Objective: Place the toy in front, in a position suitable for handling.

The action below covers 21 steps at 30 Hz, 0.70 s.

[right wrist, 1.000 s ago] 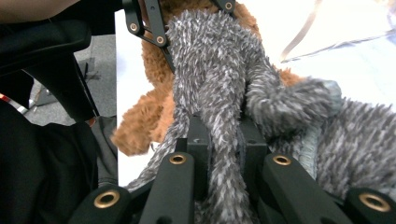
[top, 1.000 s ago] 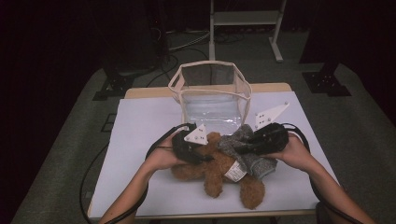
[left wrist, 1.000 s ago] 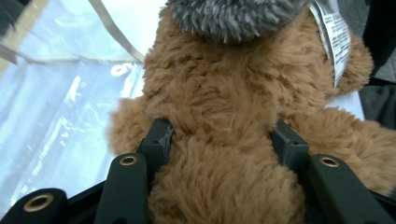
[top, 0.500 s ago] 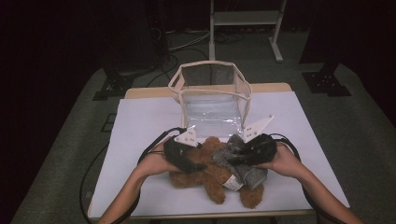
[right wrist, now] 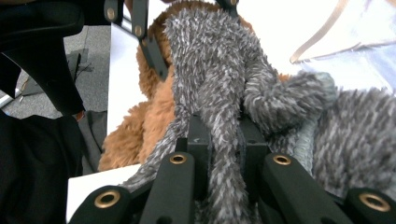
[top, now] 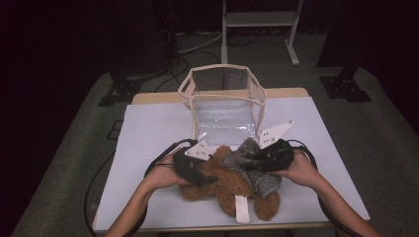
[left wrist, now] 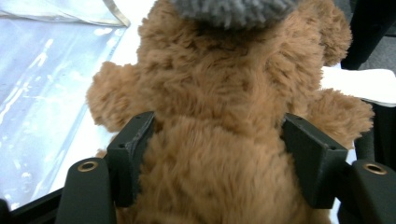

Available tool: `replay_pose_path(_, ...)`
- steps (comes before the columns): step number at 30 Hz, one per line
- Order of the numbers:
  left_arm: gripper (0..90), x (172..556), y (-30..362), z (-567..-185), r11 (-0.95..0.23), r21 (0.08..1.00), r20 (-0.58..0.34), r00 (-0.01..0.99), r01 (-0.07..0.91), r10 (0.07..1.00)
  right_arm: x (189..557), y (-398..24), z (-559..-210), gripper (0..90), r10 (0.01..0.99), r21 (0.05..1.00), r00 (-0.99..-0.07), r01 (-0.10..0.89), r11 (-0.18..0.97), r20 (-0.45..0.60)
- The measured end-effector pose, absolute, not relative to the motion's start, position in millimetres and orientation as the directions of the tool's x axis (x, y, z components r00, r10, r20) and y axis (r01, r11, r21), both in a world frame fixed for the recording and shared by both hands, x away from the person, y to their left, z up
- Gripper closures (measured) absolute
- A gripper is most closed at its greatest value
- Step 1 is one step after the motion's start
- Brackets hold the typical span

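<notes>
Down near the front edge of the white table (top: 148, 148), a brown teddy bear (top: 232, 185) lies with a grey plush toy (top: 252, 165) draped across its upper part, both just in front of the clear plastic bag (top: 225, 106) that stands open farther back. The left gripper (left wrist: 215, 140) straddles the bear's body, its two black pads set against the fur on either side; its jaws have just been closing a little around the bear. The right gripper (right wrist: 222, 140) is pinched tight on a thin strip of the grey plush toy (which limb it is I cannot tell), the fur squeezed between its jaws. From above, both hands (top: 163, 173) flank the toys, left gripper (top: 195, 165) and right gripper (top: 269, 155) near each other.
</notes>
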<state>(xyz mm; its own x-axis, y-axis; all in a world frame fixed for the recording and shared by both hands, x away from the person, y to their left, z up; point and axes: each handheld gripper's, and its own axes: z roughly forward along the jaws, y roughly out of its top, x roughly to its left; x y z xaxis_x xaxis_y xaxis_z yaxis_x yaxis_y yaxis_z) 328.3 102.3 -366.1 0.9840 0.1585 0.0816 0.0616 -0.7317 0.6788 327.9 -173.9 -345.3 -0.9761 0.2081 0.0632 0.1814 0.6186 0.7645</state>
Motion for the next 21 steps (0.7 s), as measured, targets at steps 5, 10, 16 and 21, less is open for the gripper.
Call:
replay_pose_path(5,31.0,323,106,-363,-0.737,0.672,0.094,0.981,0.064,0.171,321,-194,-353,78.7,0.235,0.778,-0.968,0.212,0.591,0.085)
replay_pose_path(10,31.0,323,108,-366,-0.723,0.687,0.087,0.980,0.072,0.181,312,-211,-360,78.4,0.265,0.800,-0.959,0.236,0.552,0.101)
replay_pose_path(16,31.0,324,108,-365,-0.730,0.679,0.085,0.980,0.075,0.180,307,-226,-370,78.5,0.286,0.805,-0.950,0.266,0.530,0.126)
replay_pose_path(21,31.0,326,107,-368,-0.721,0.687,0.075,0.977,0.095,0.200,305,-227,-363,78.3,0.306,0.794,-0.947,0.259,0.551,0.097)
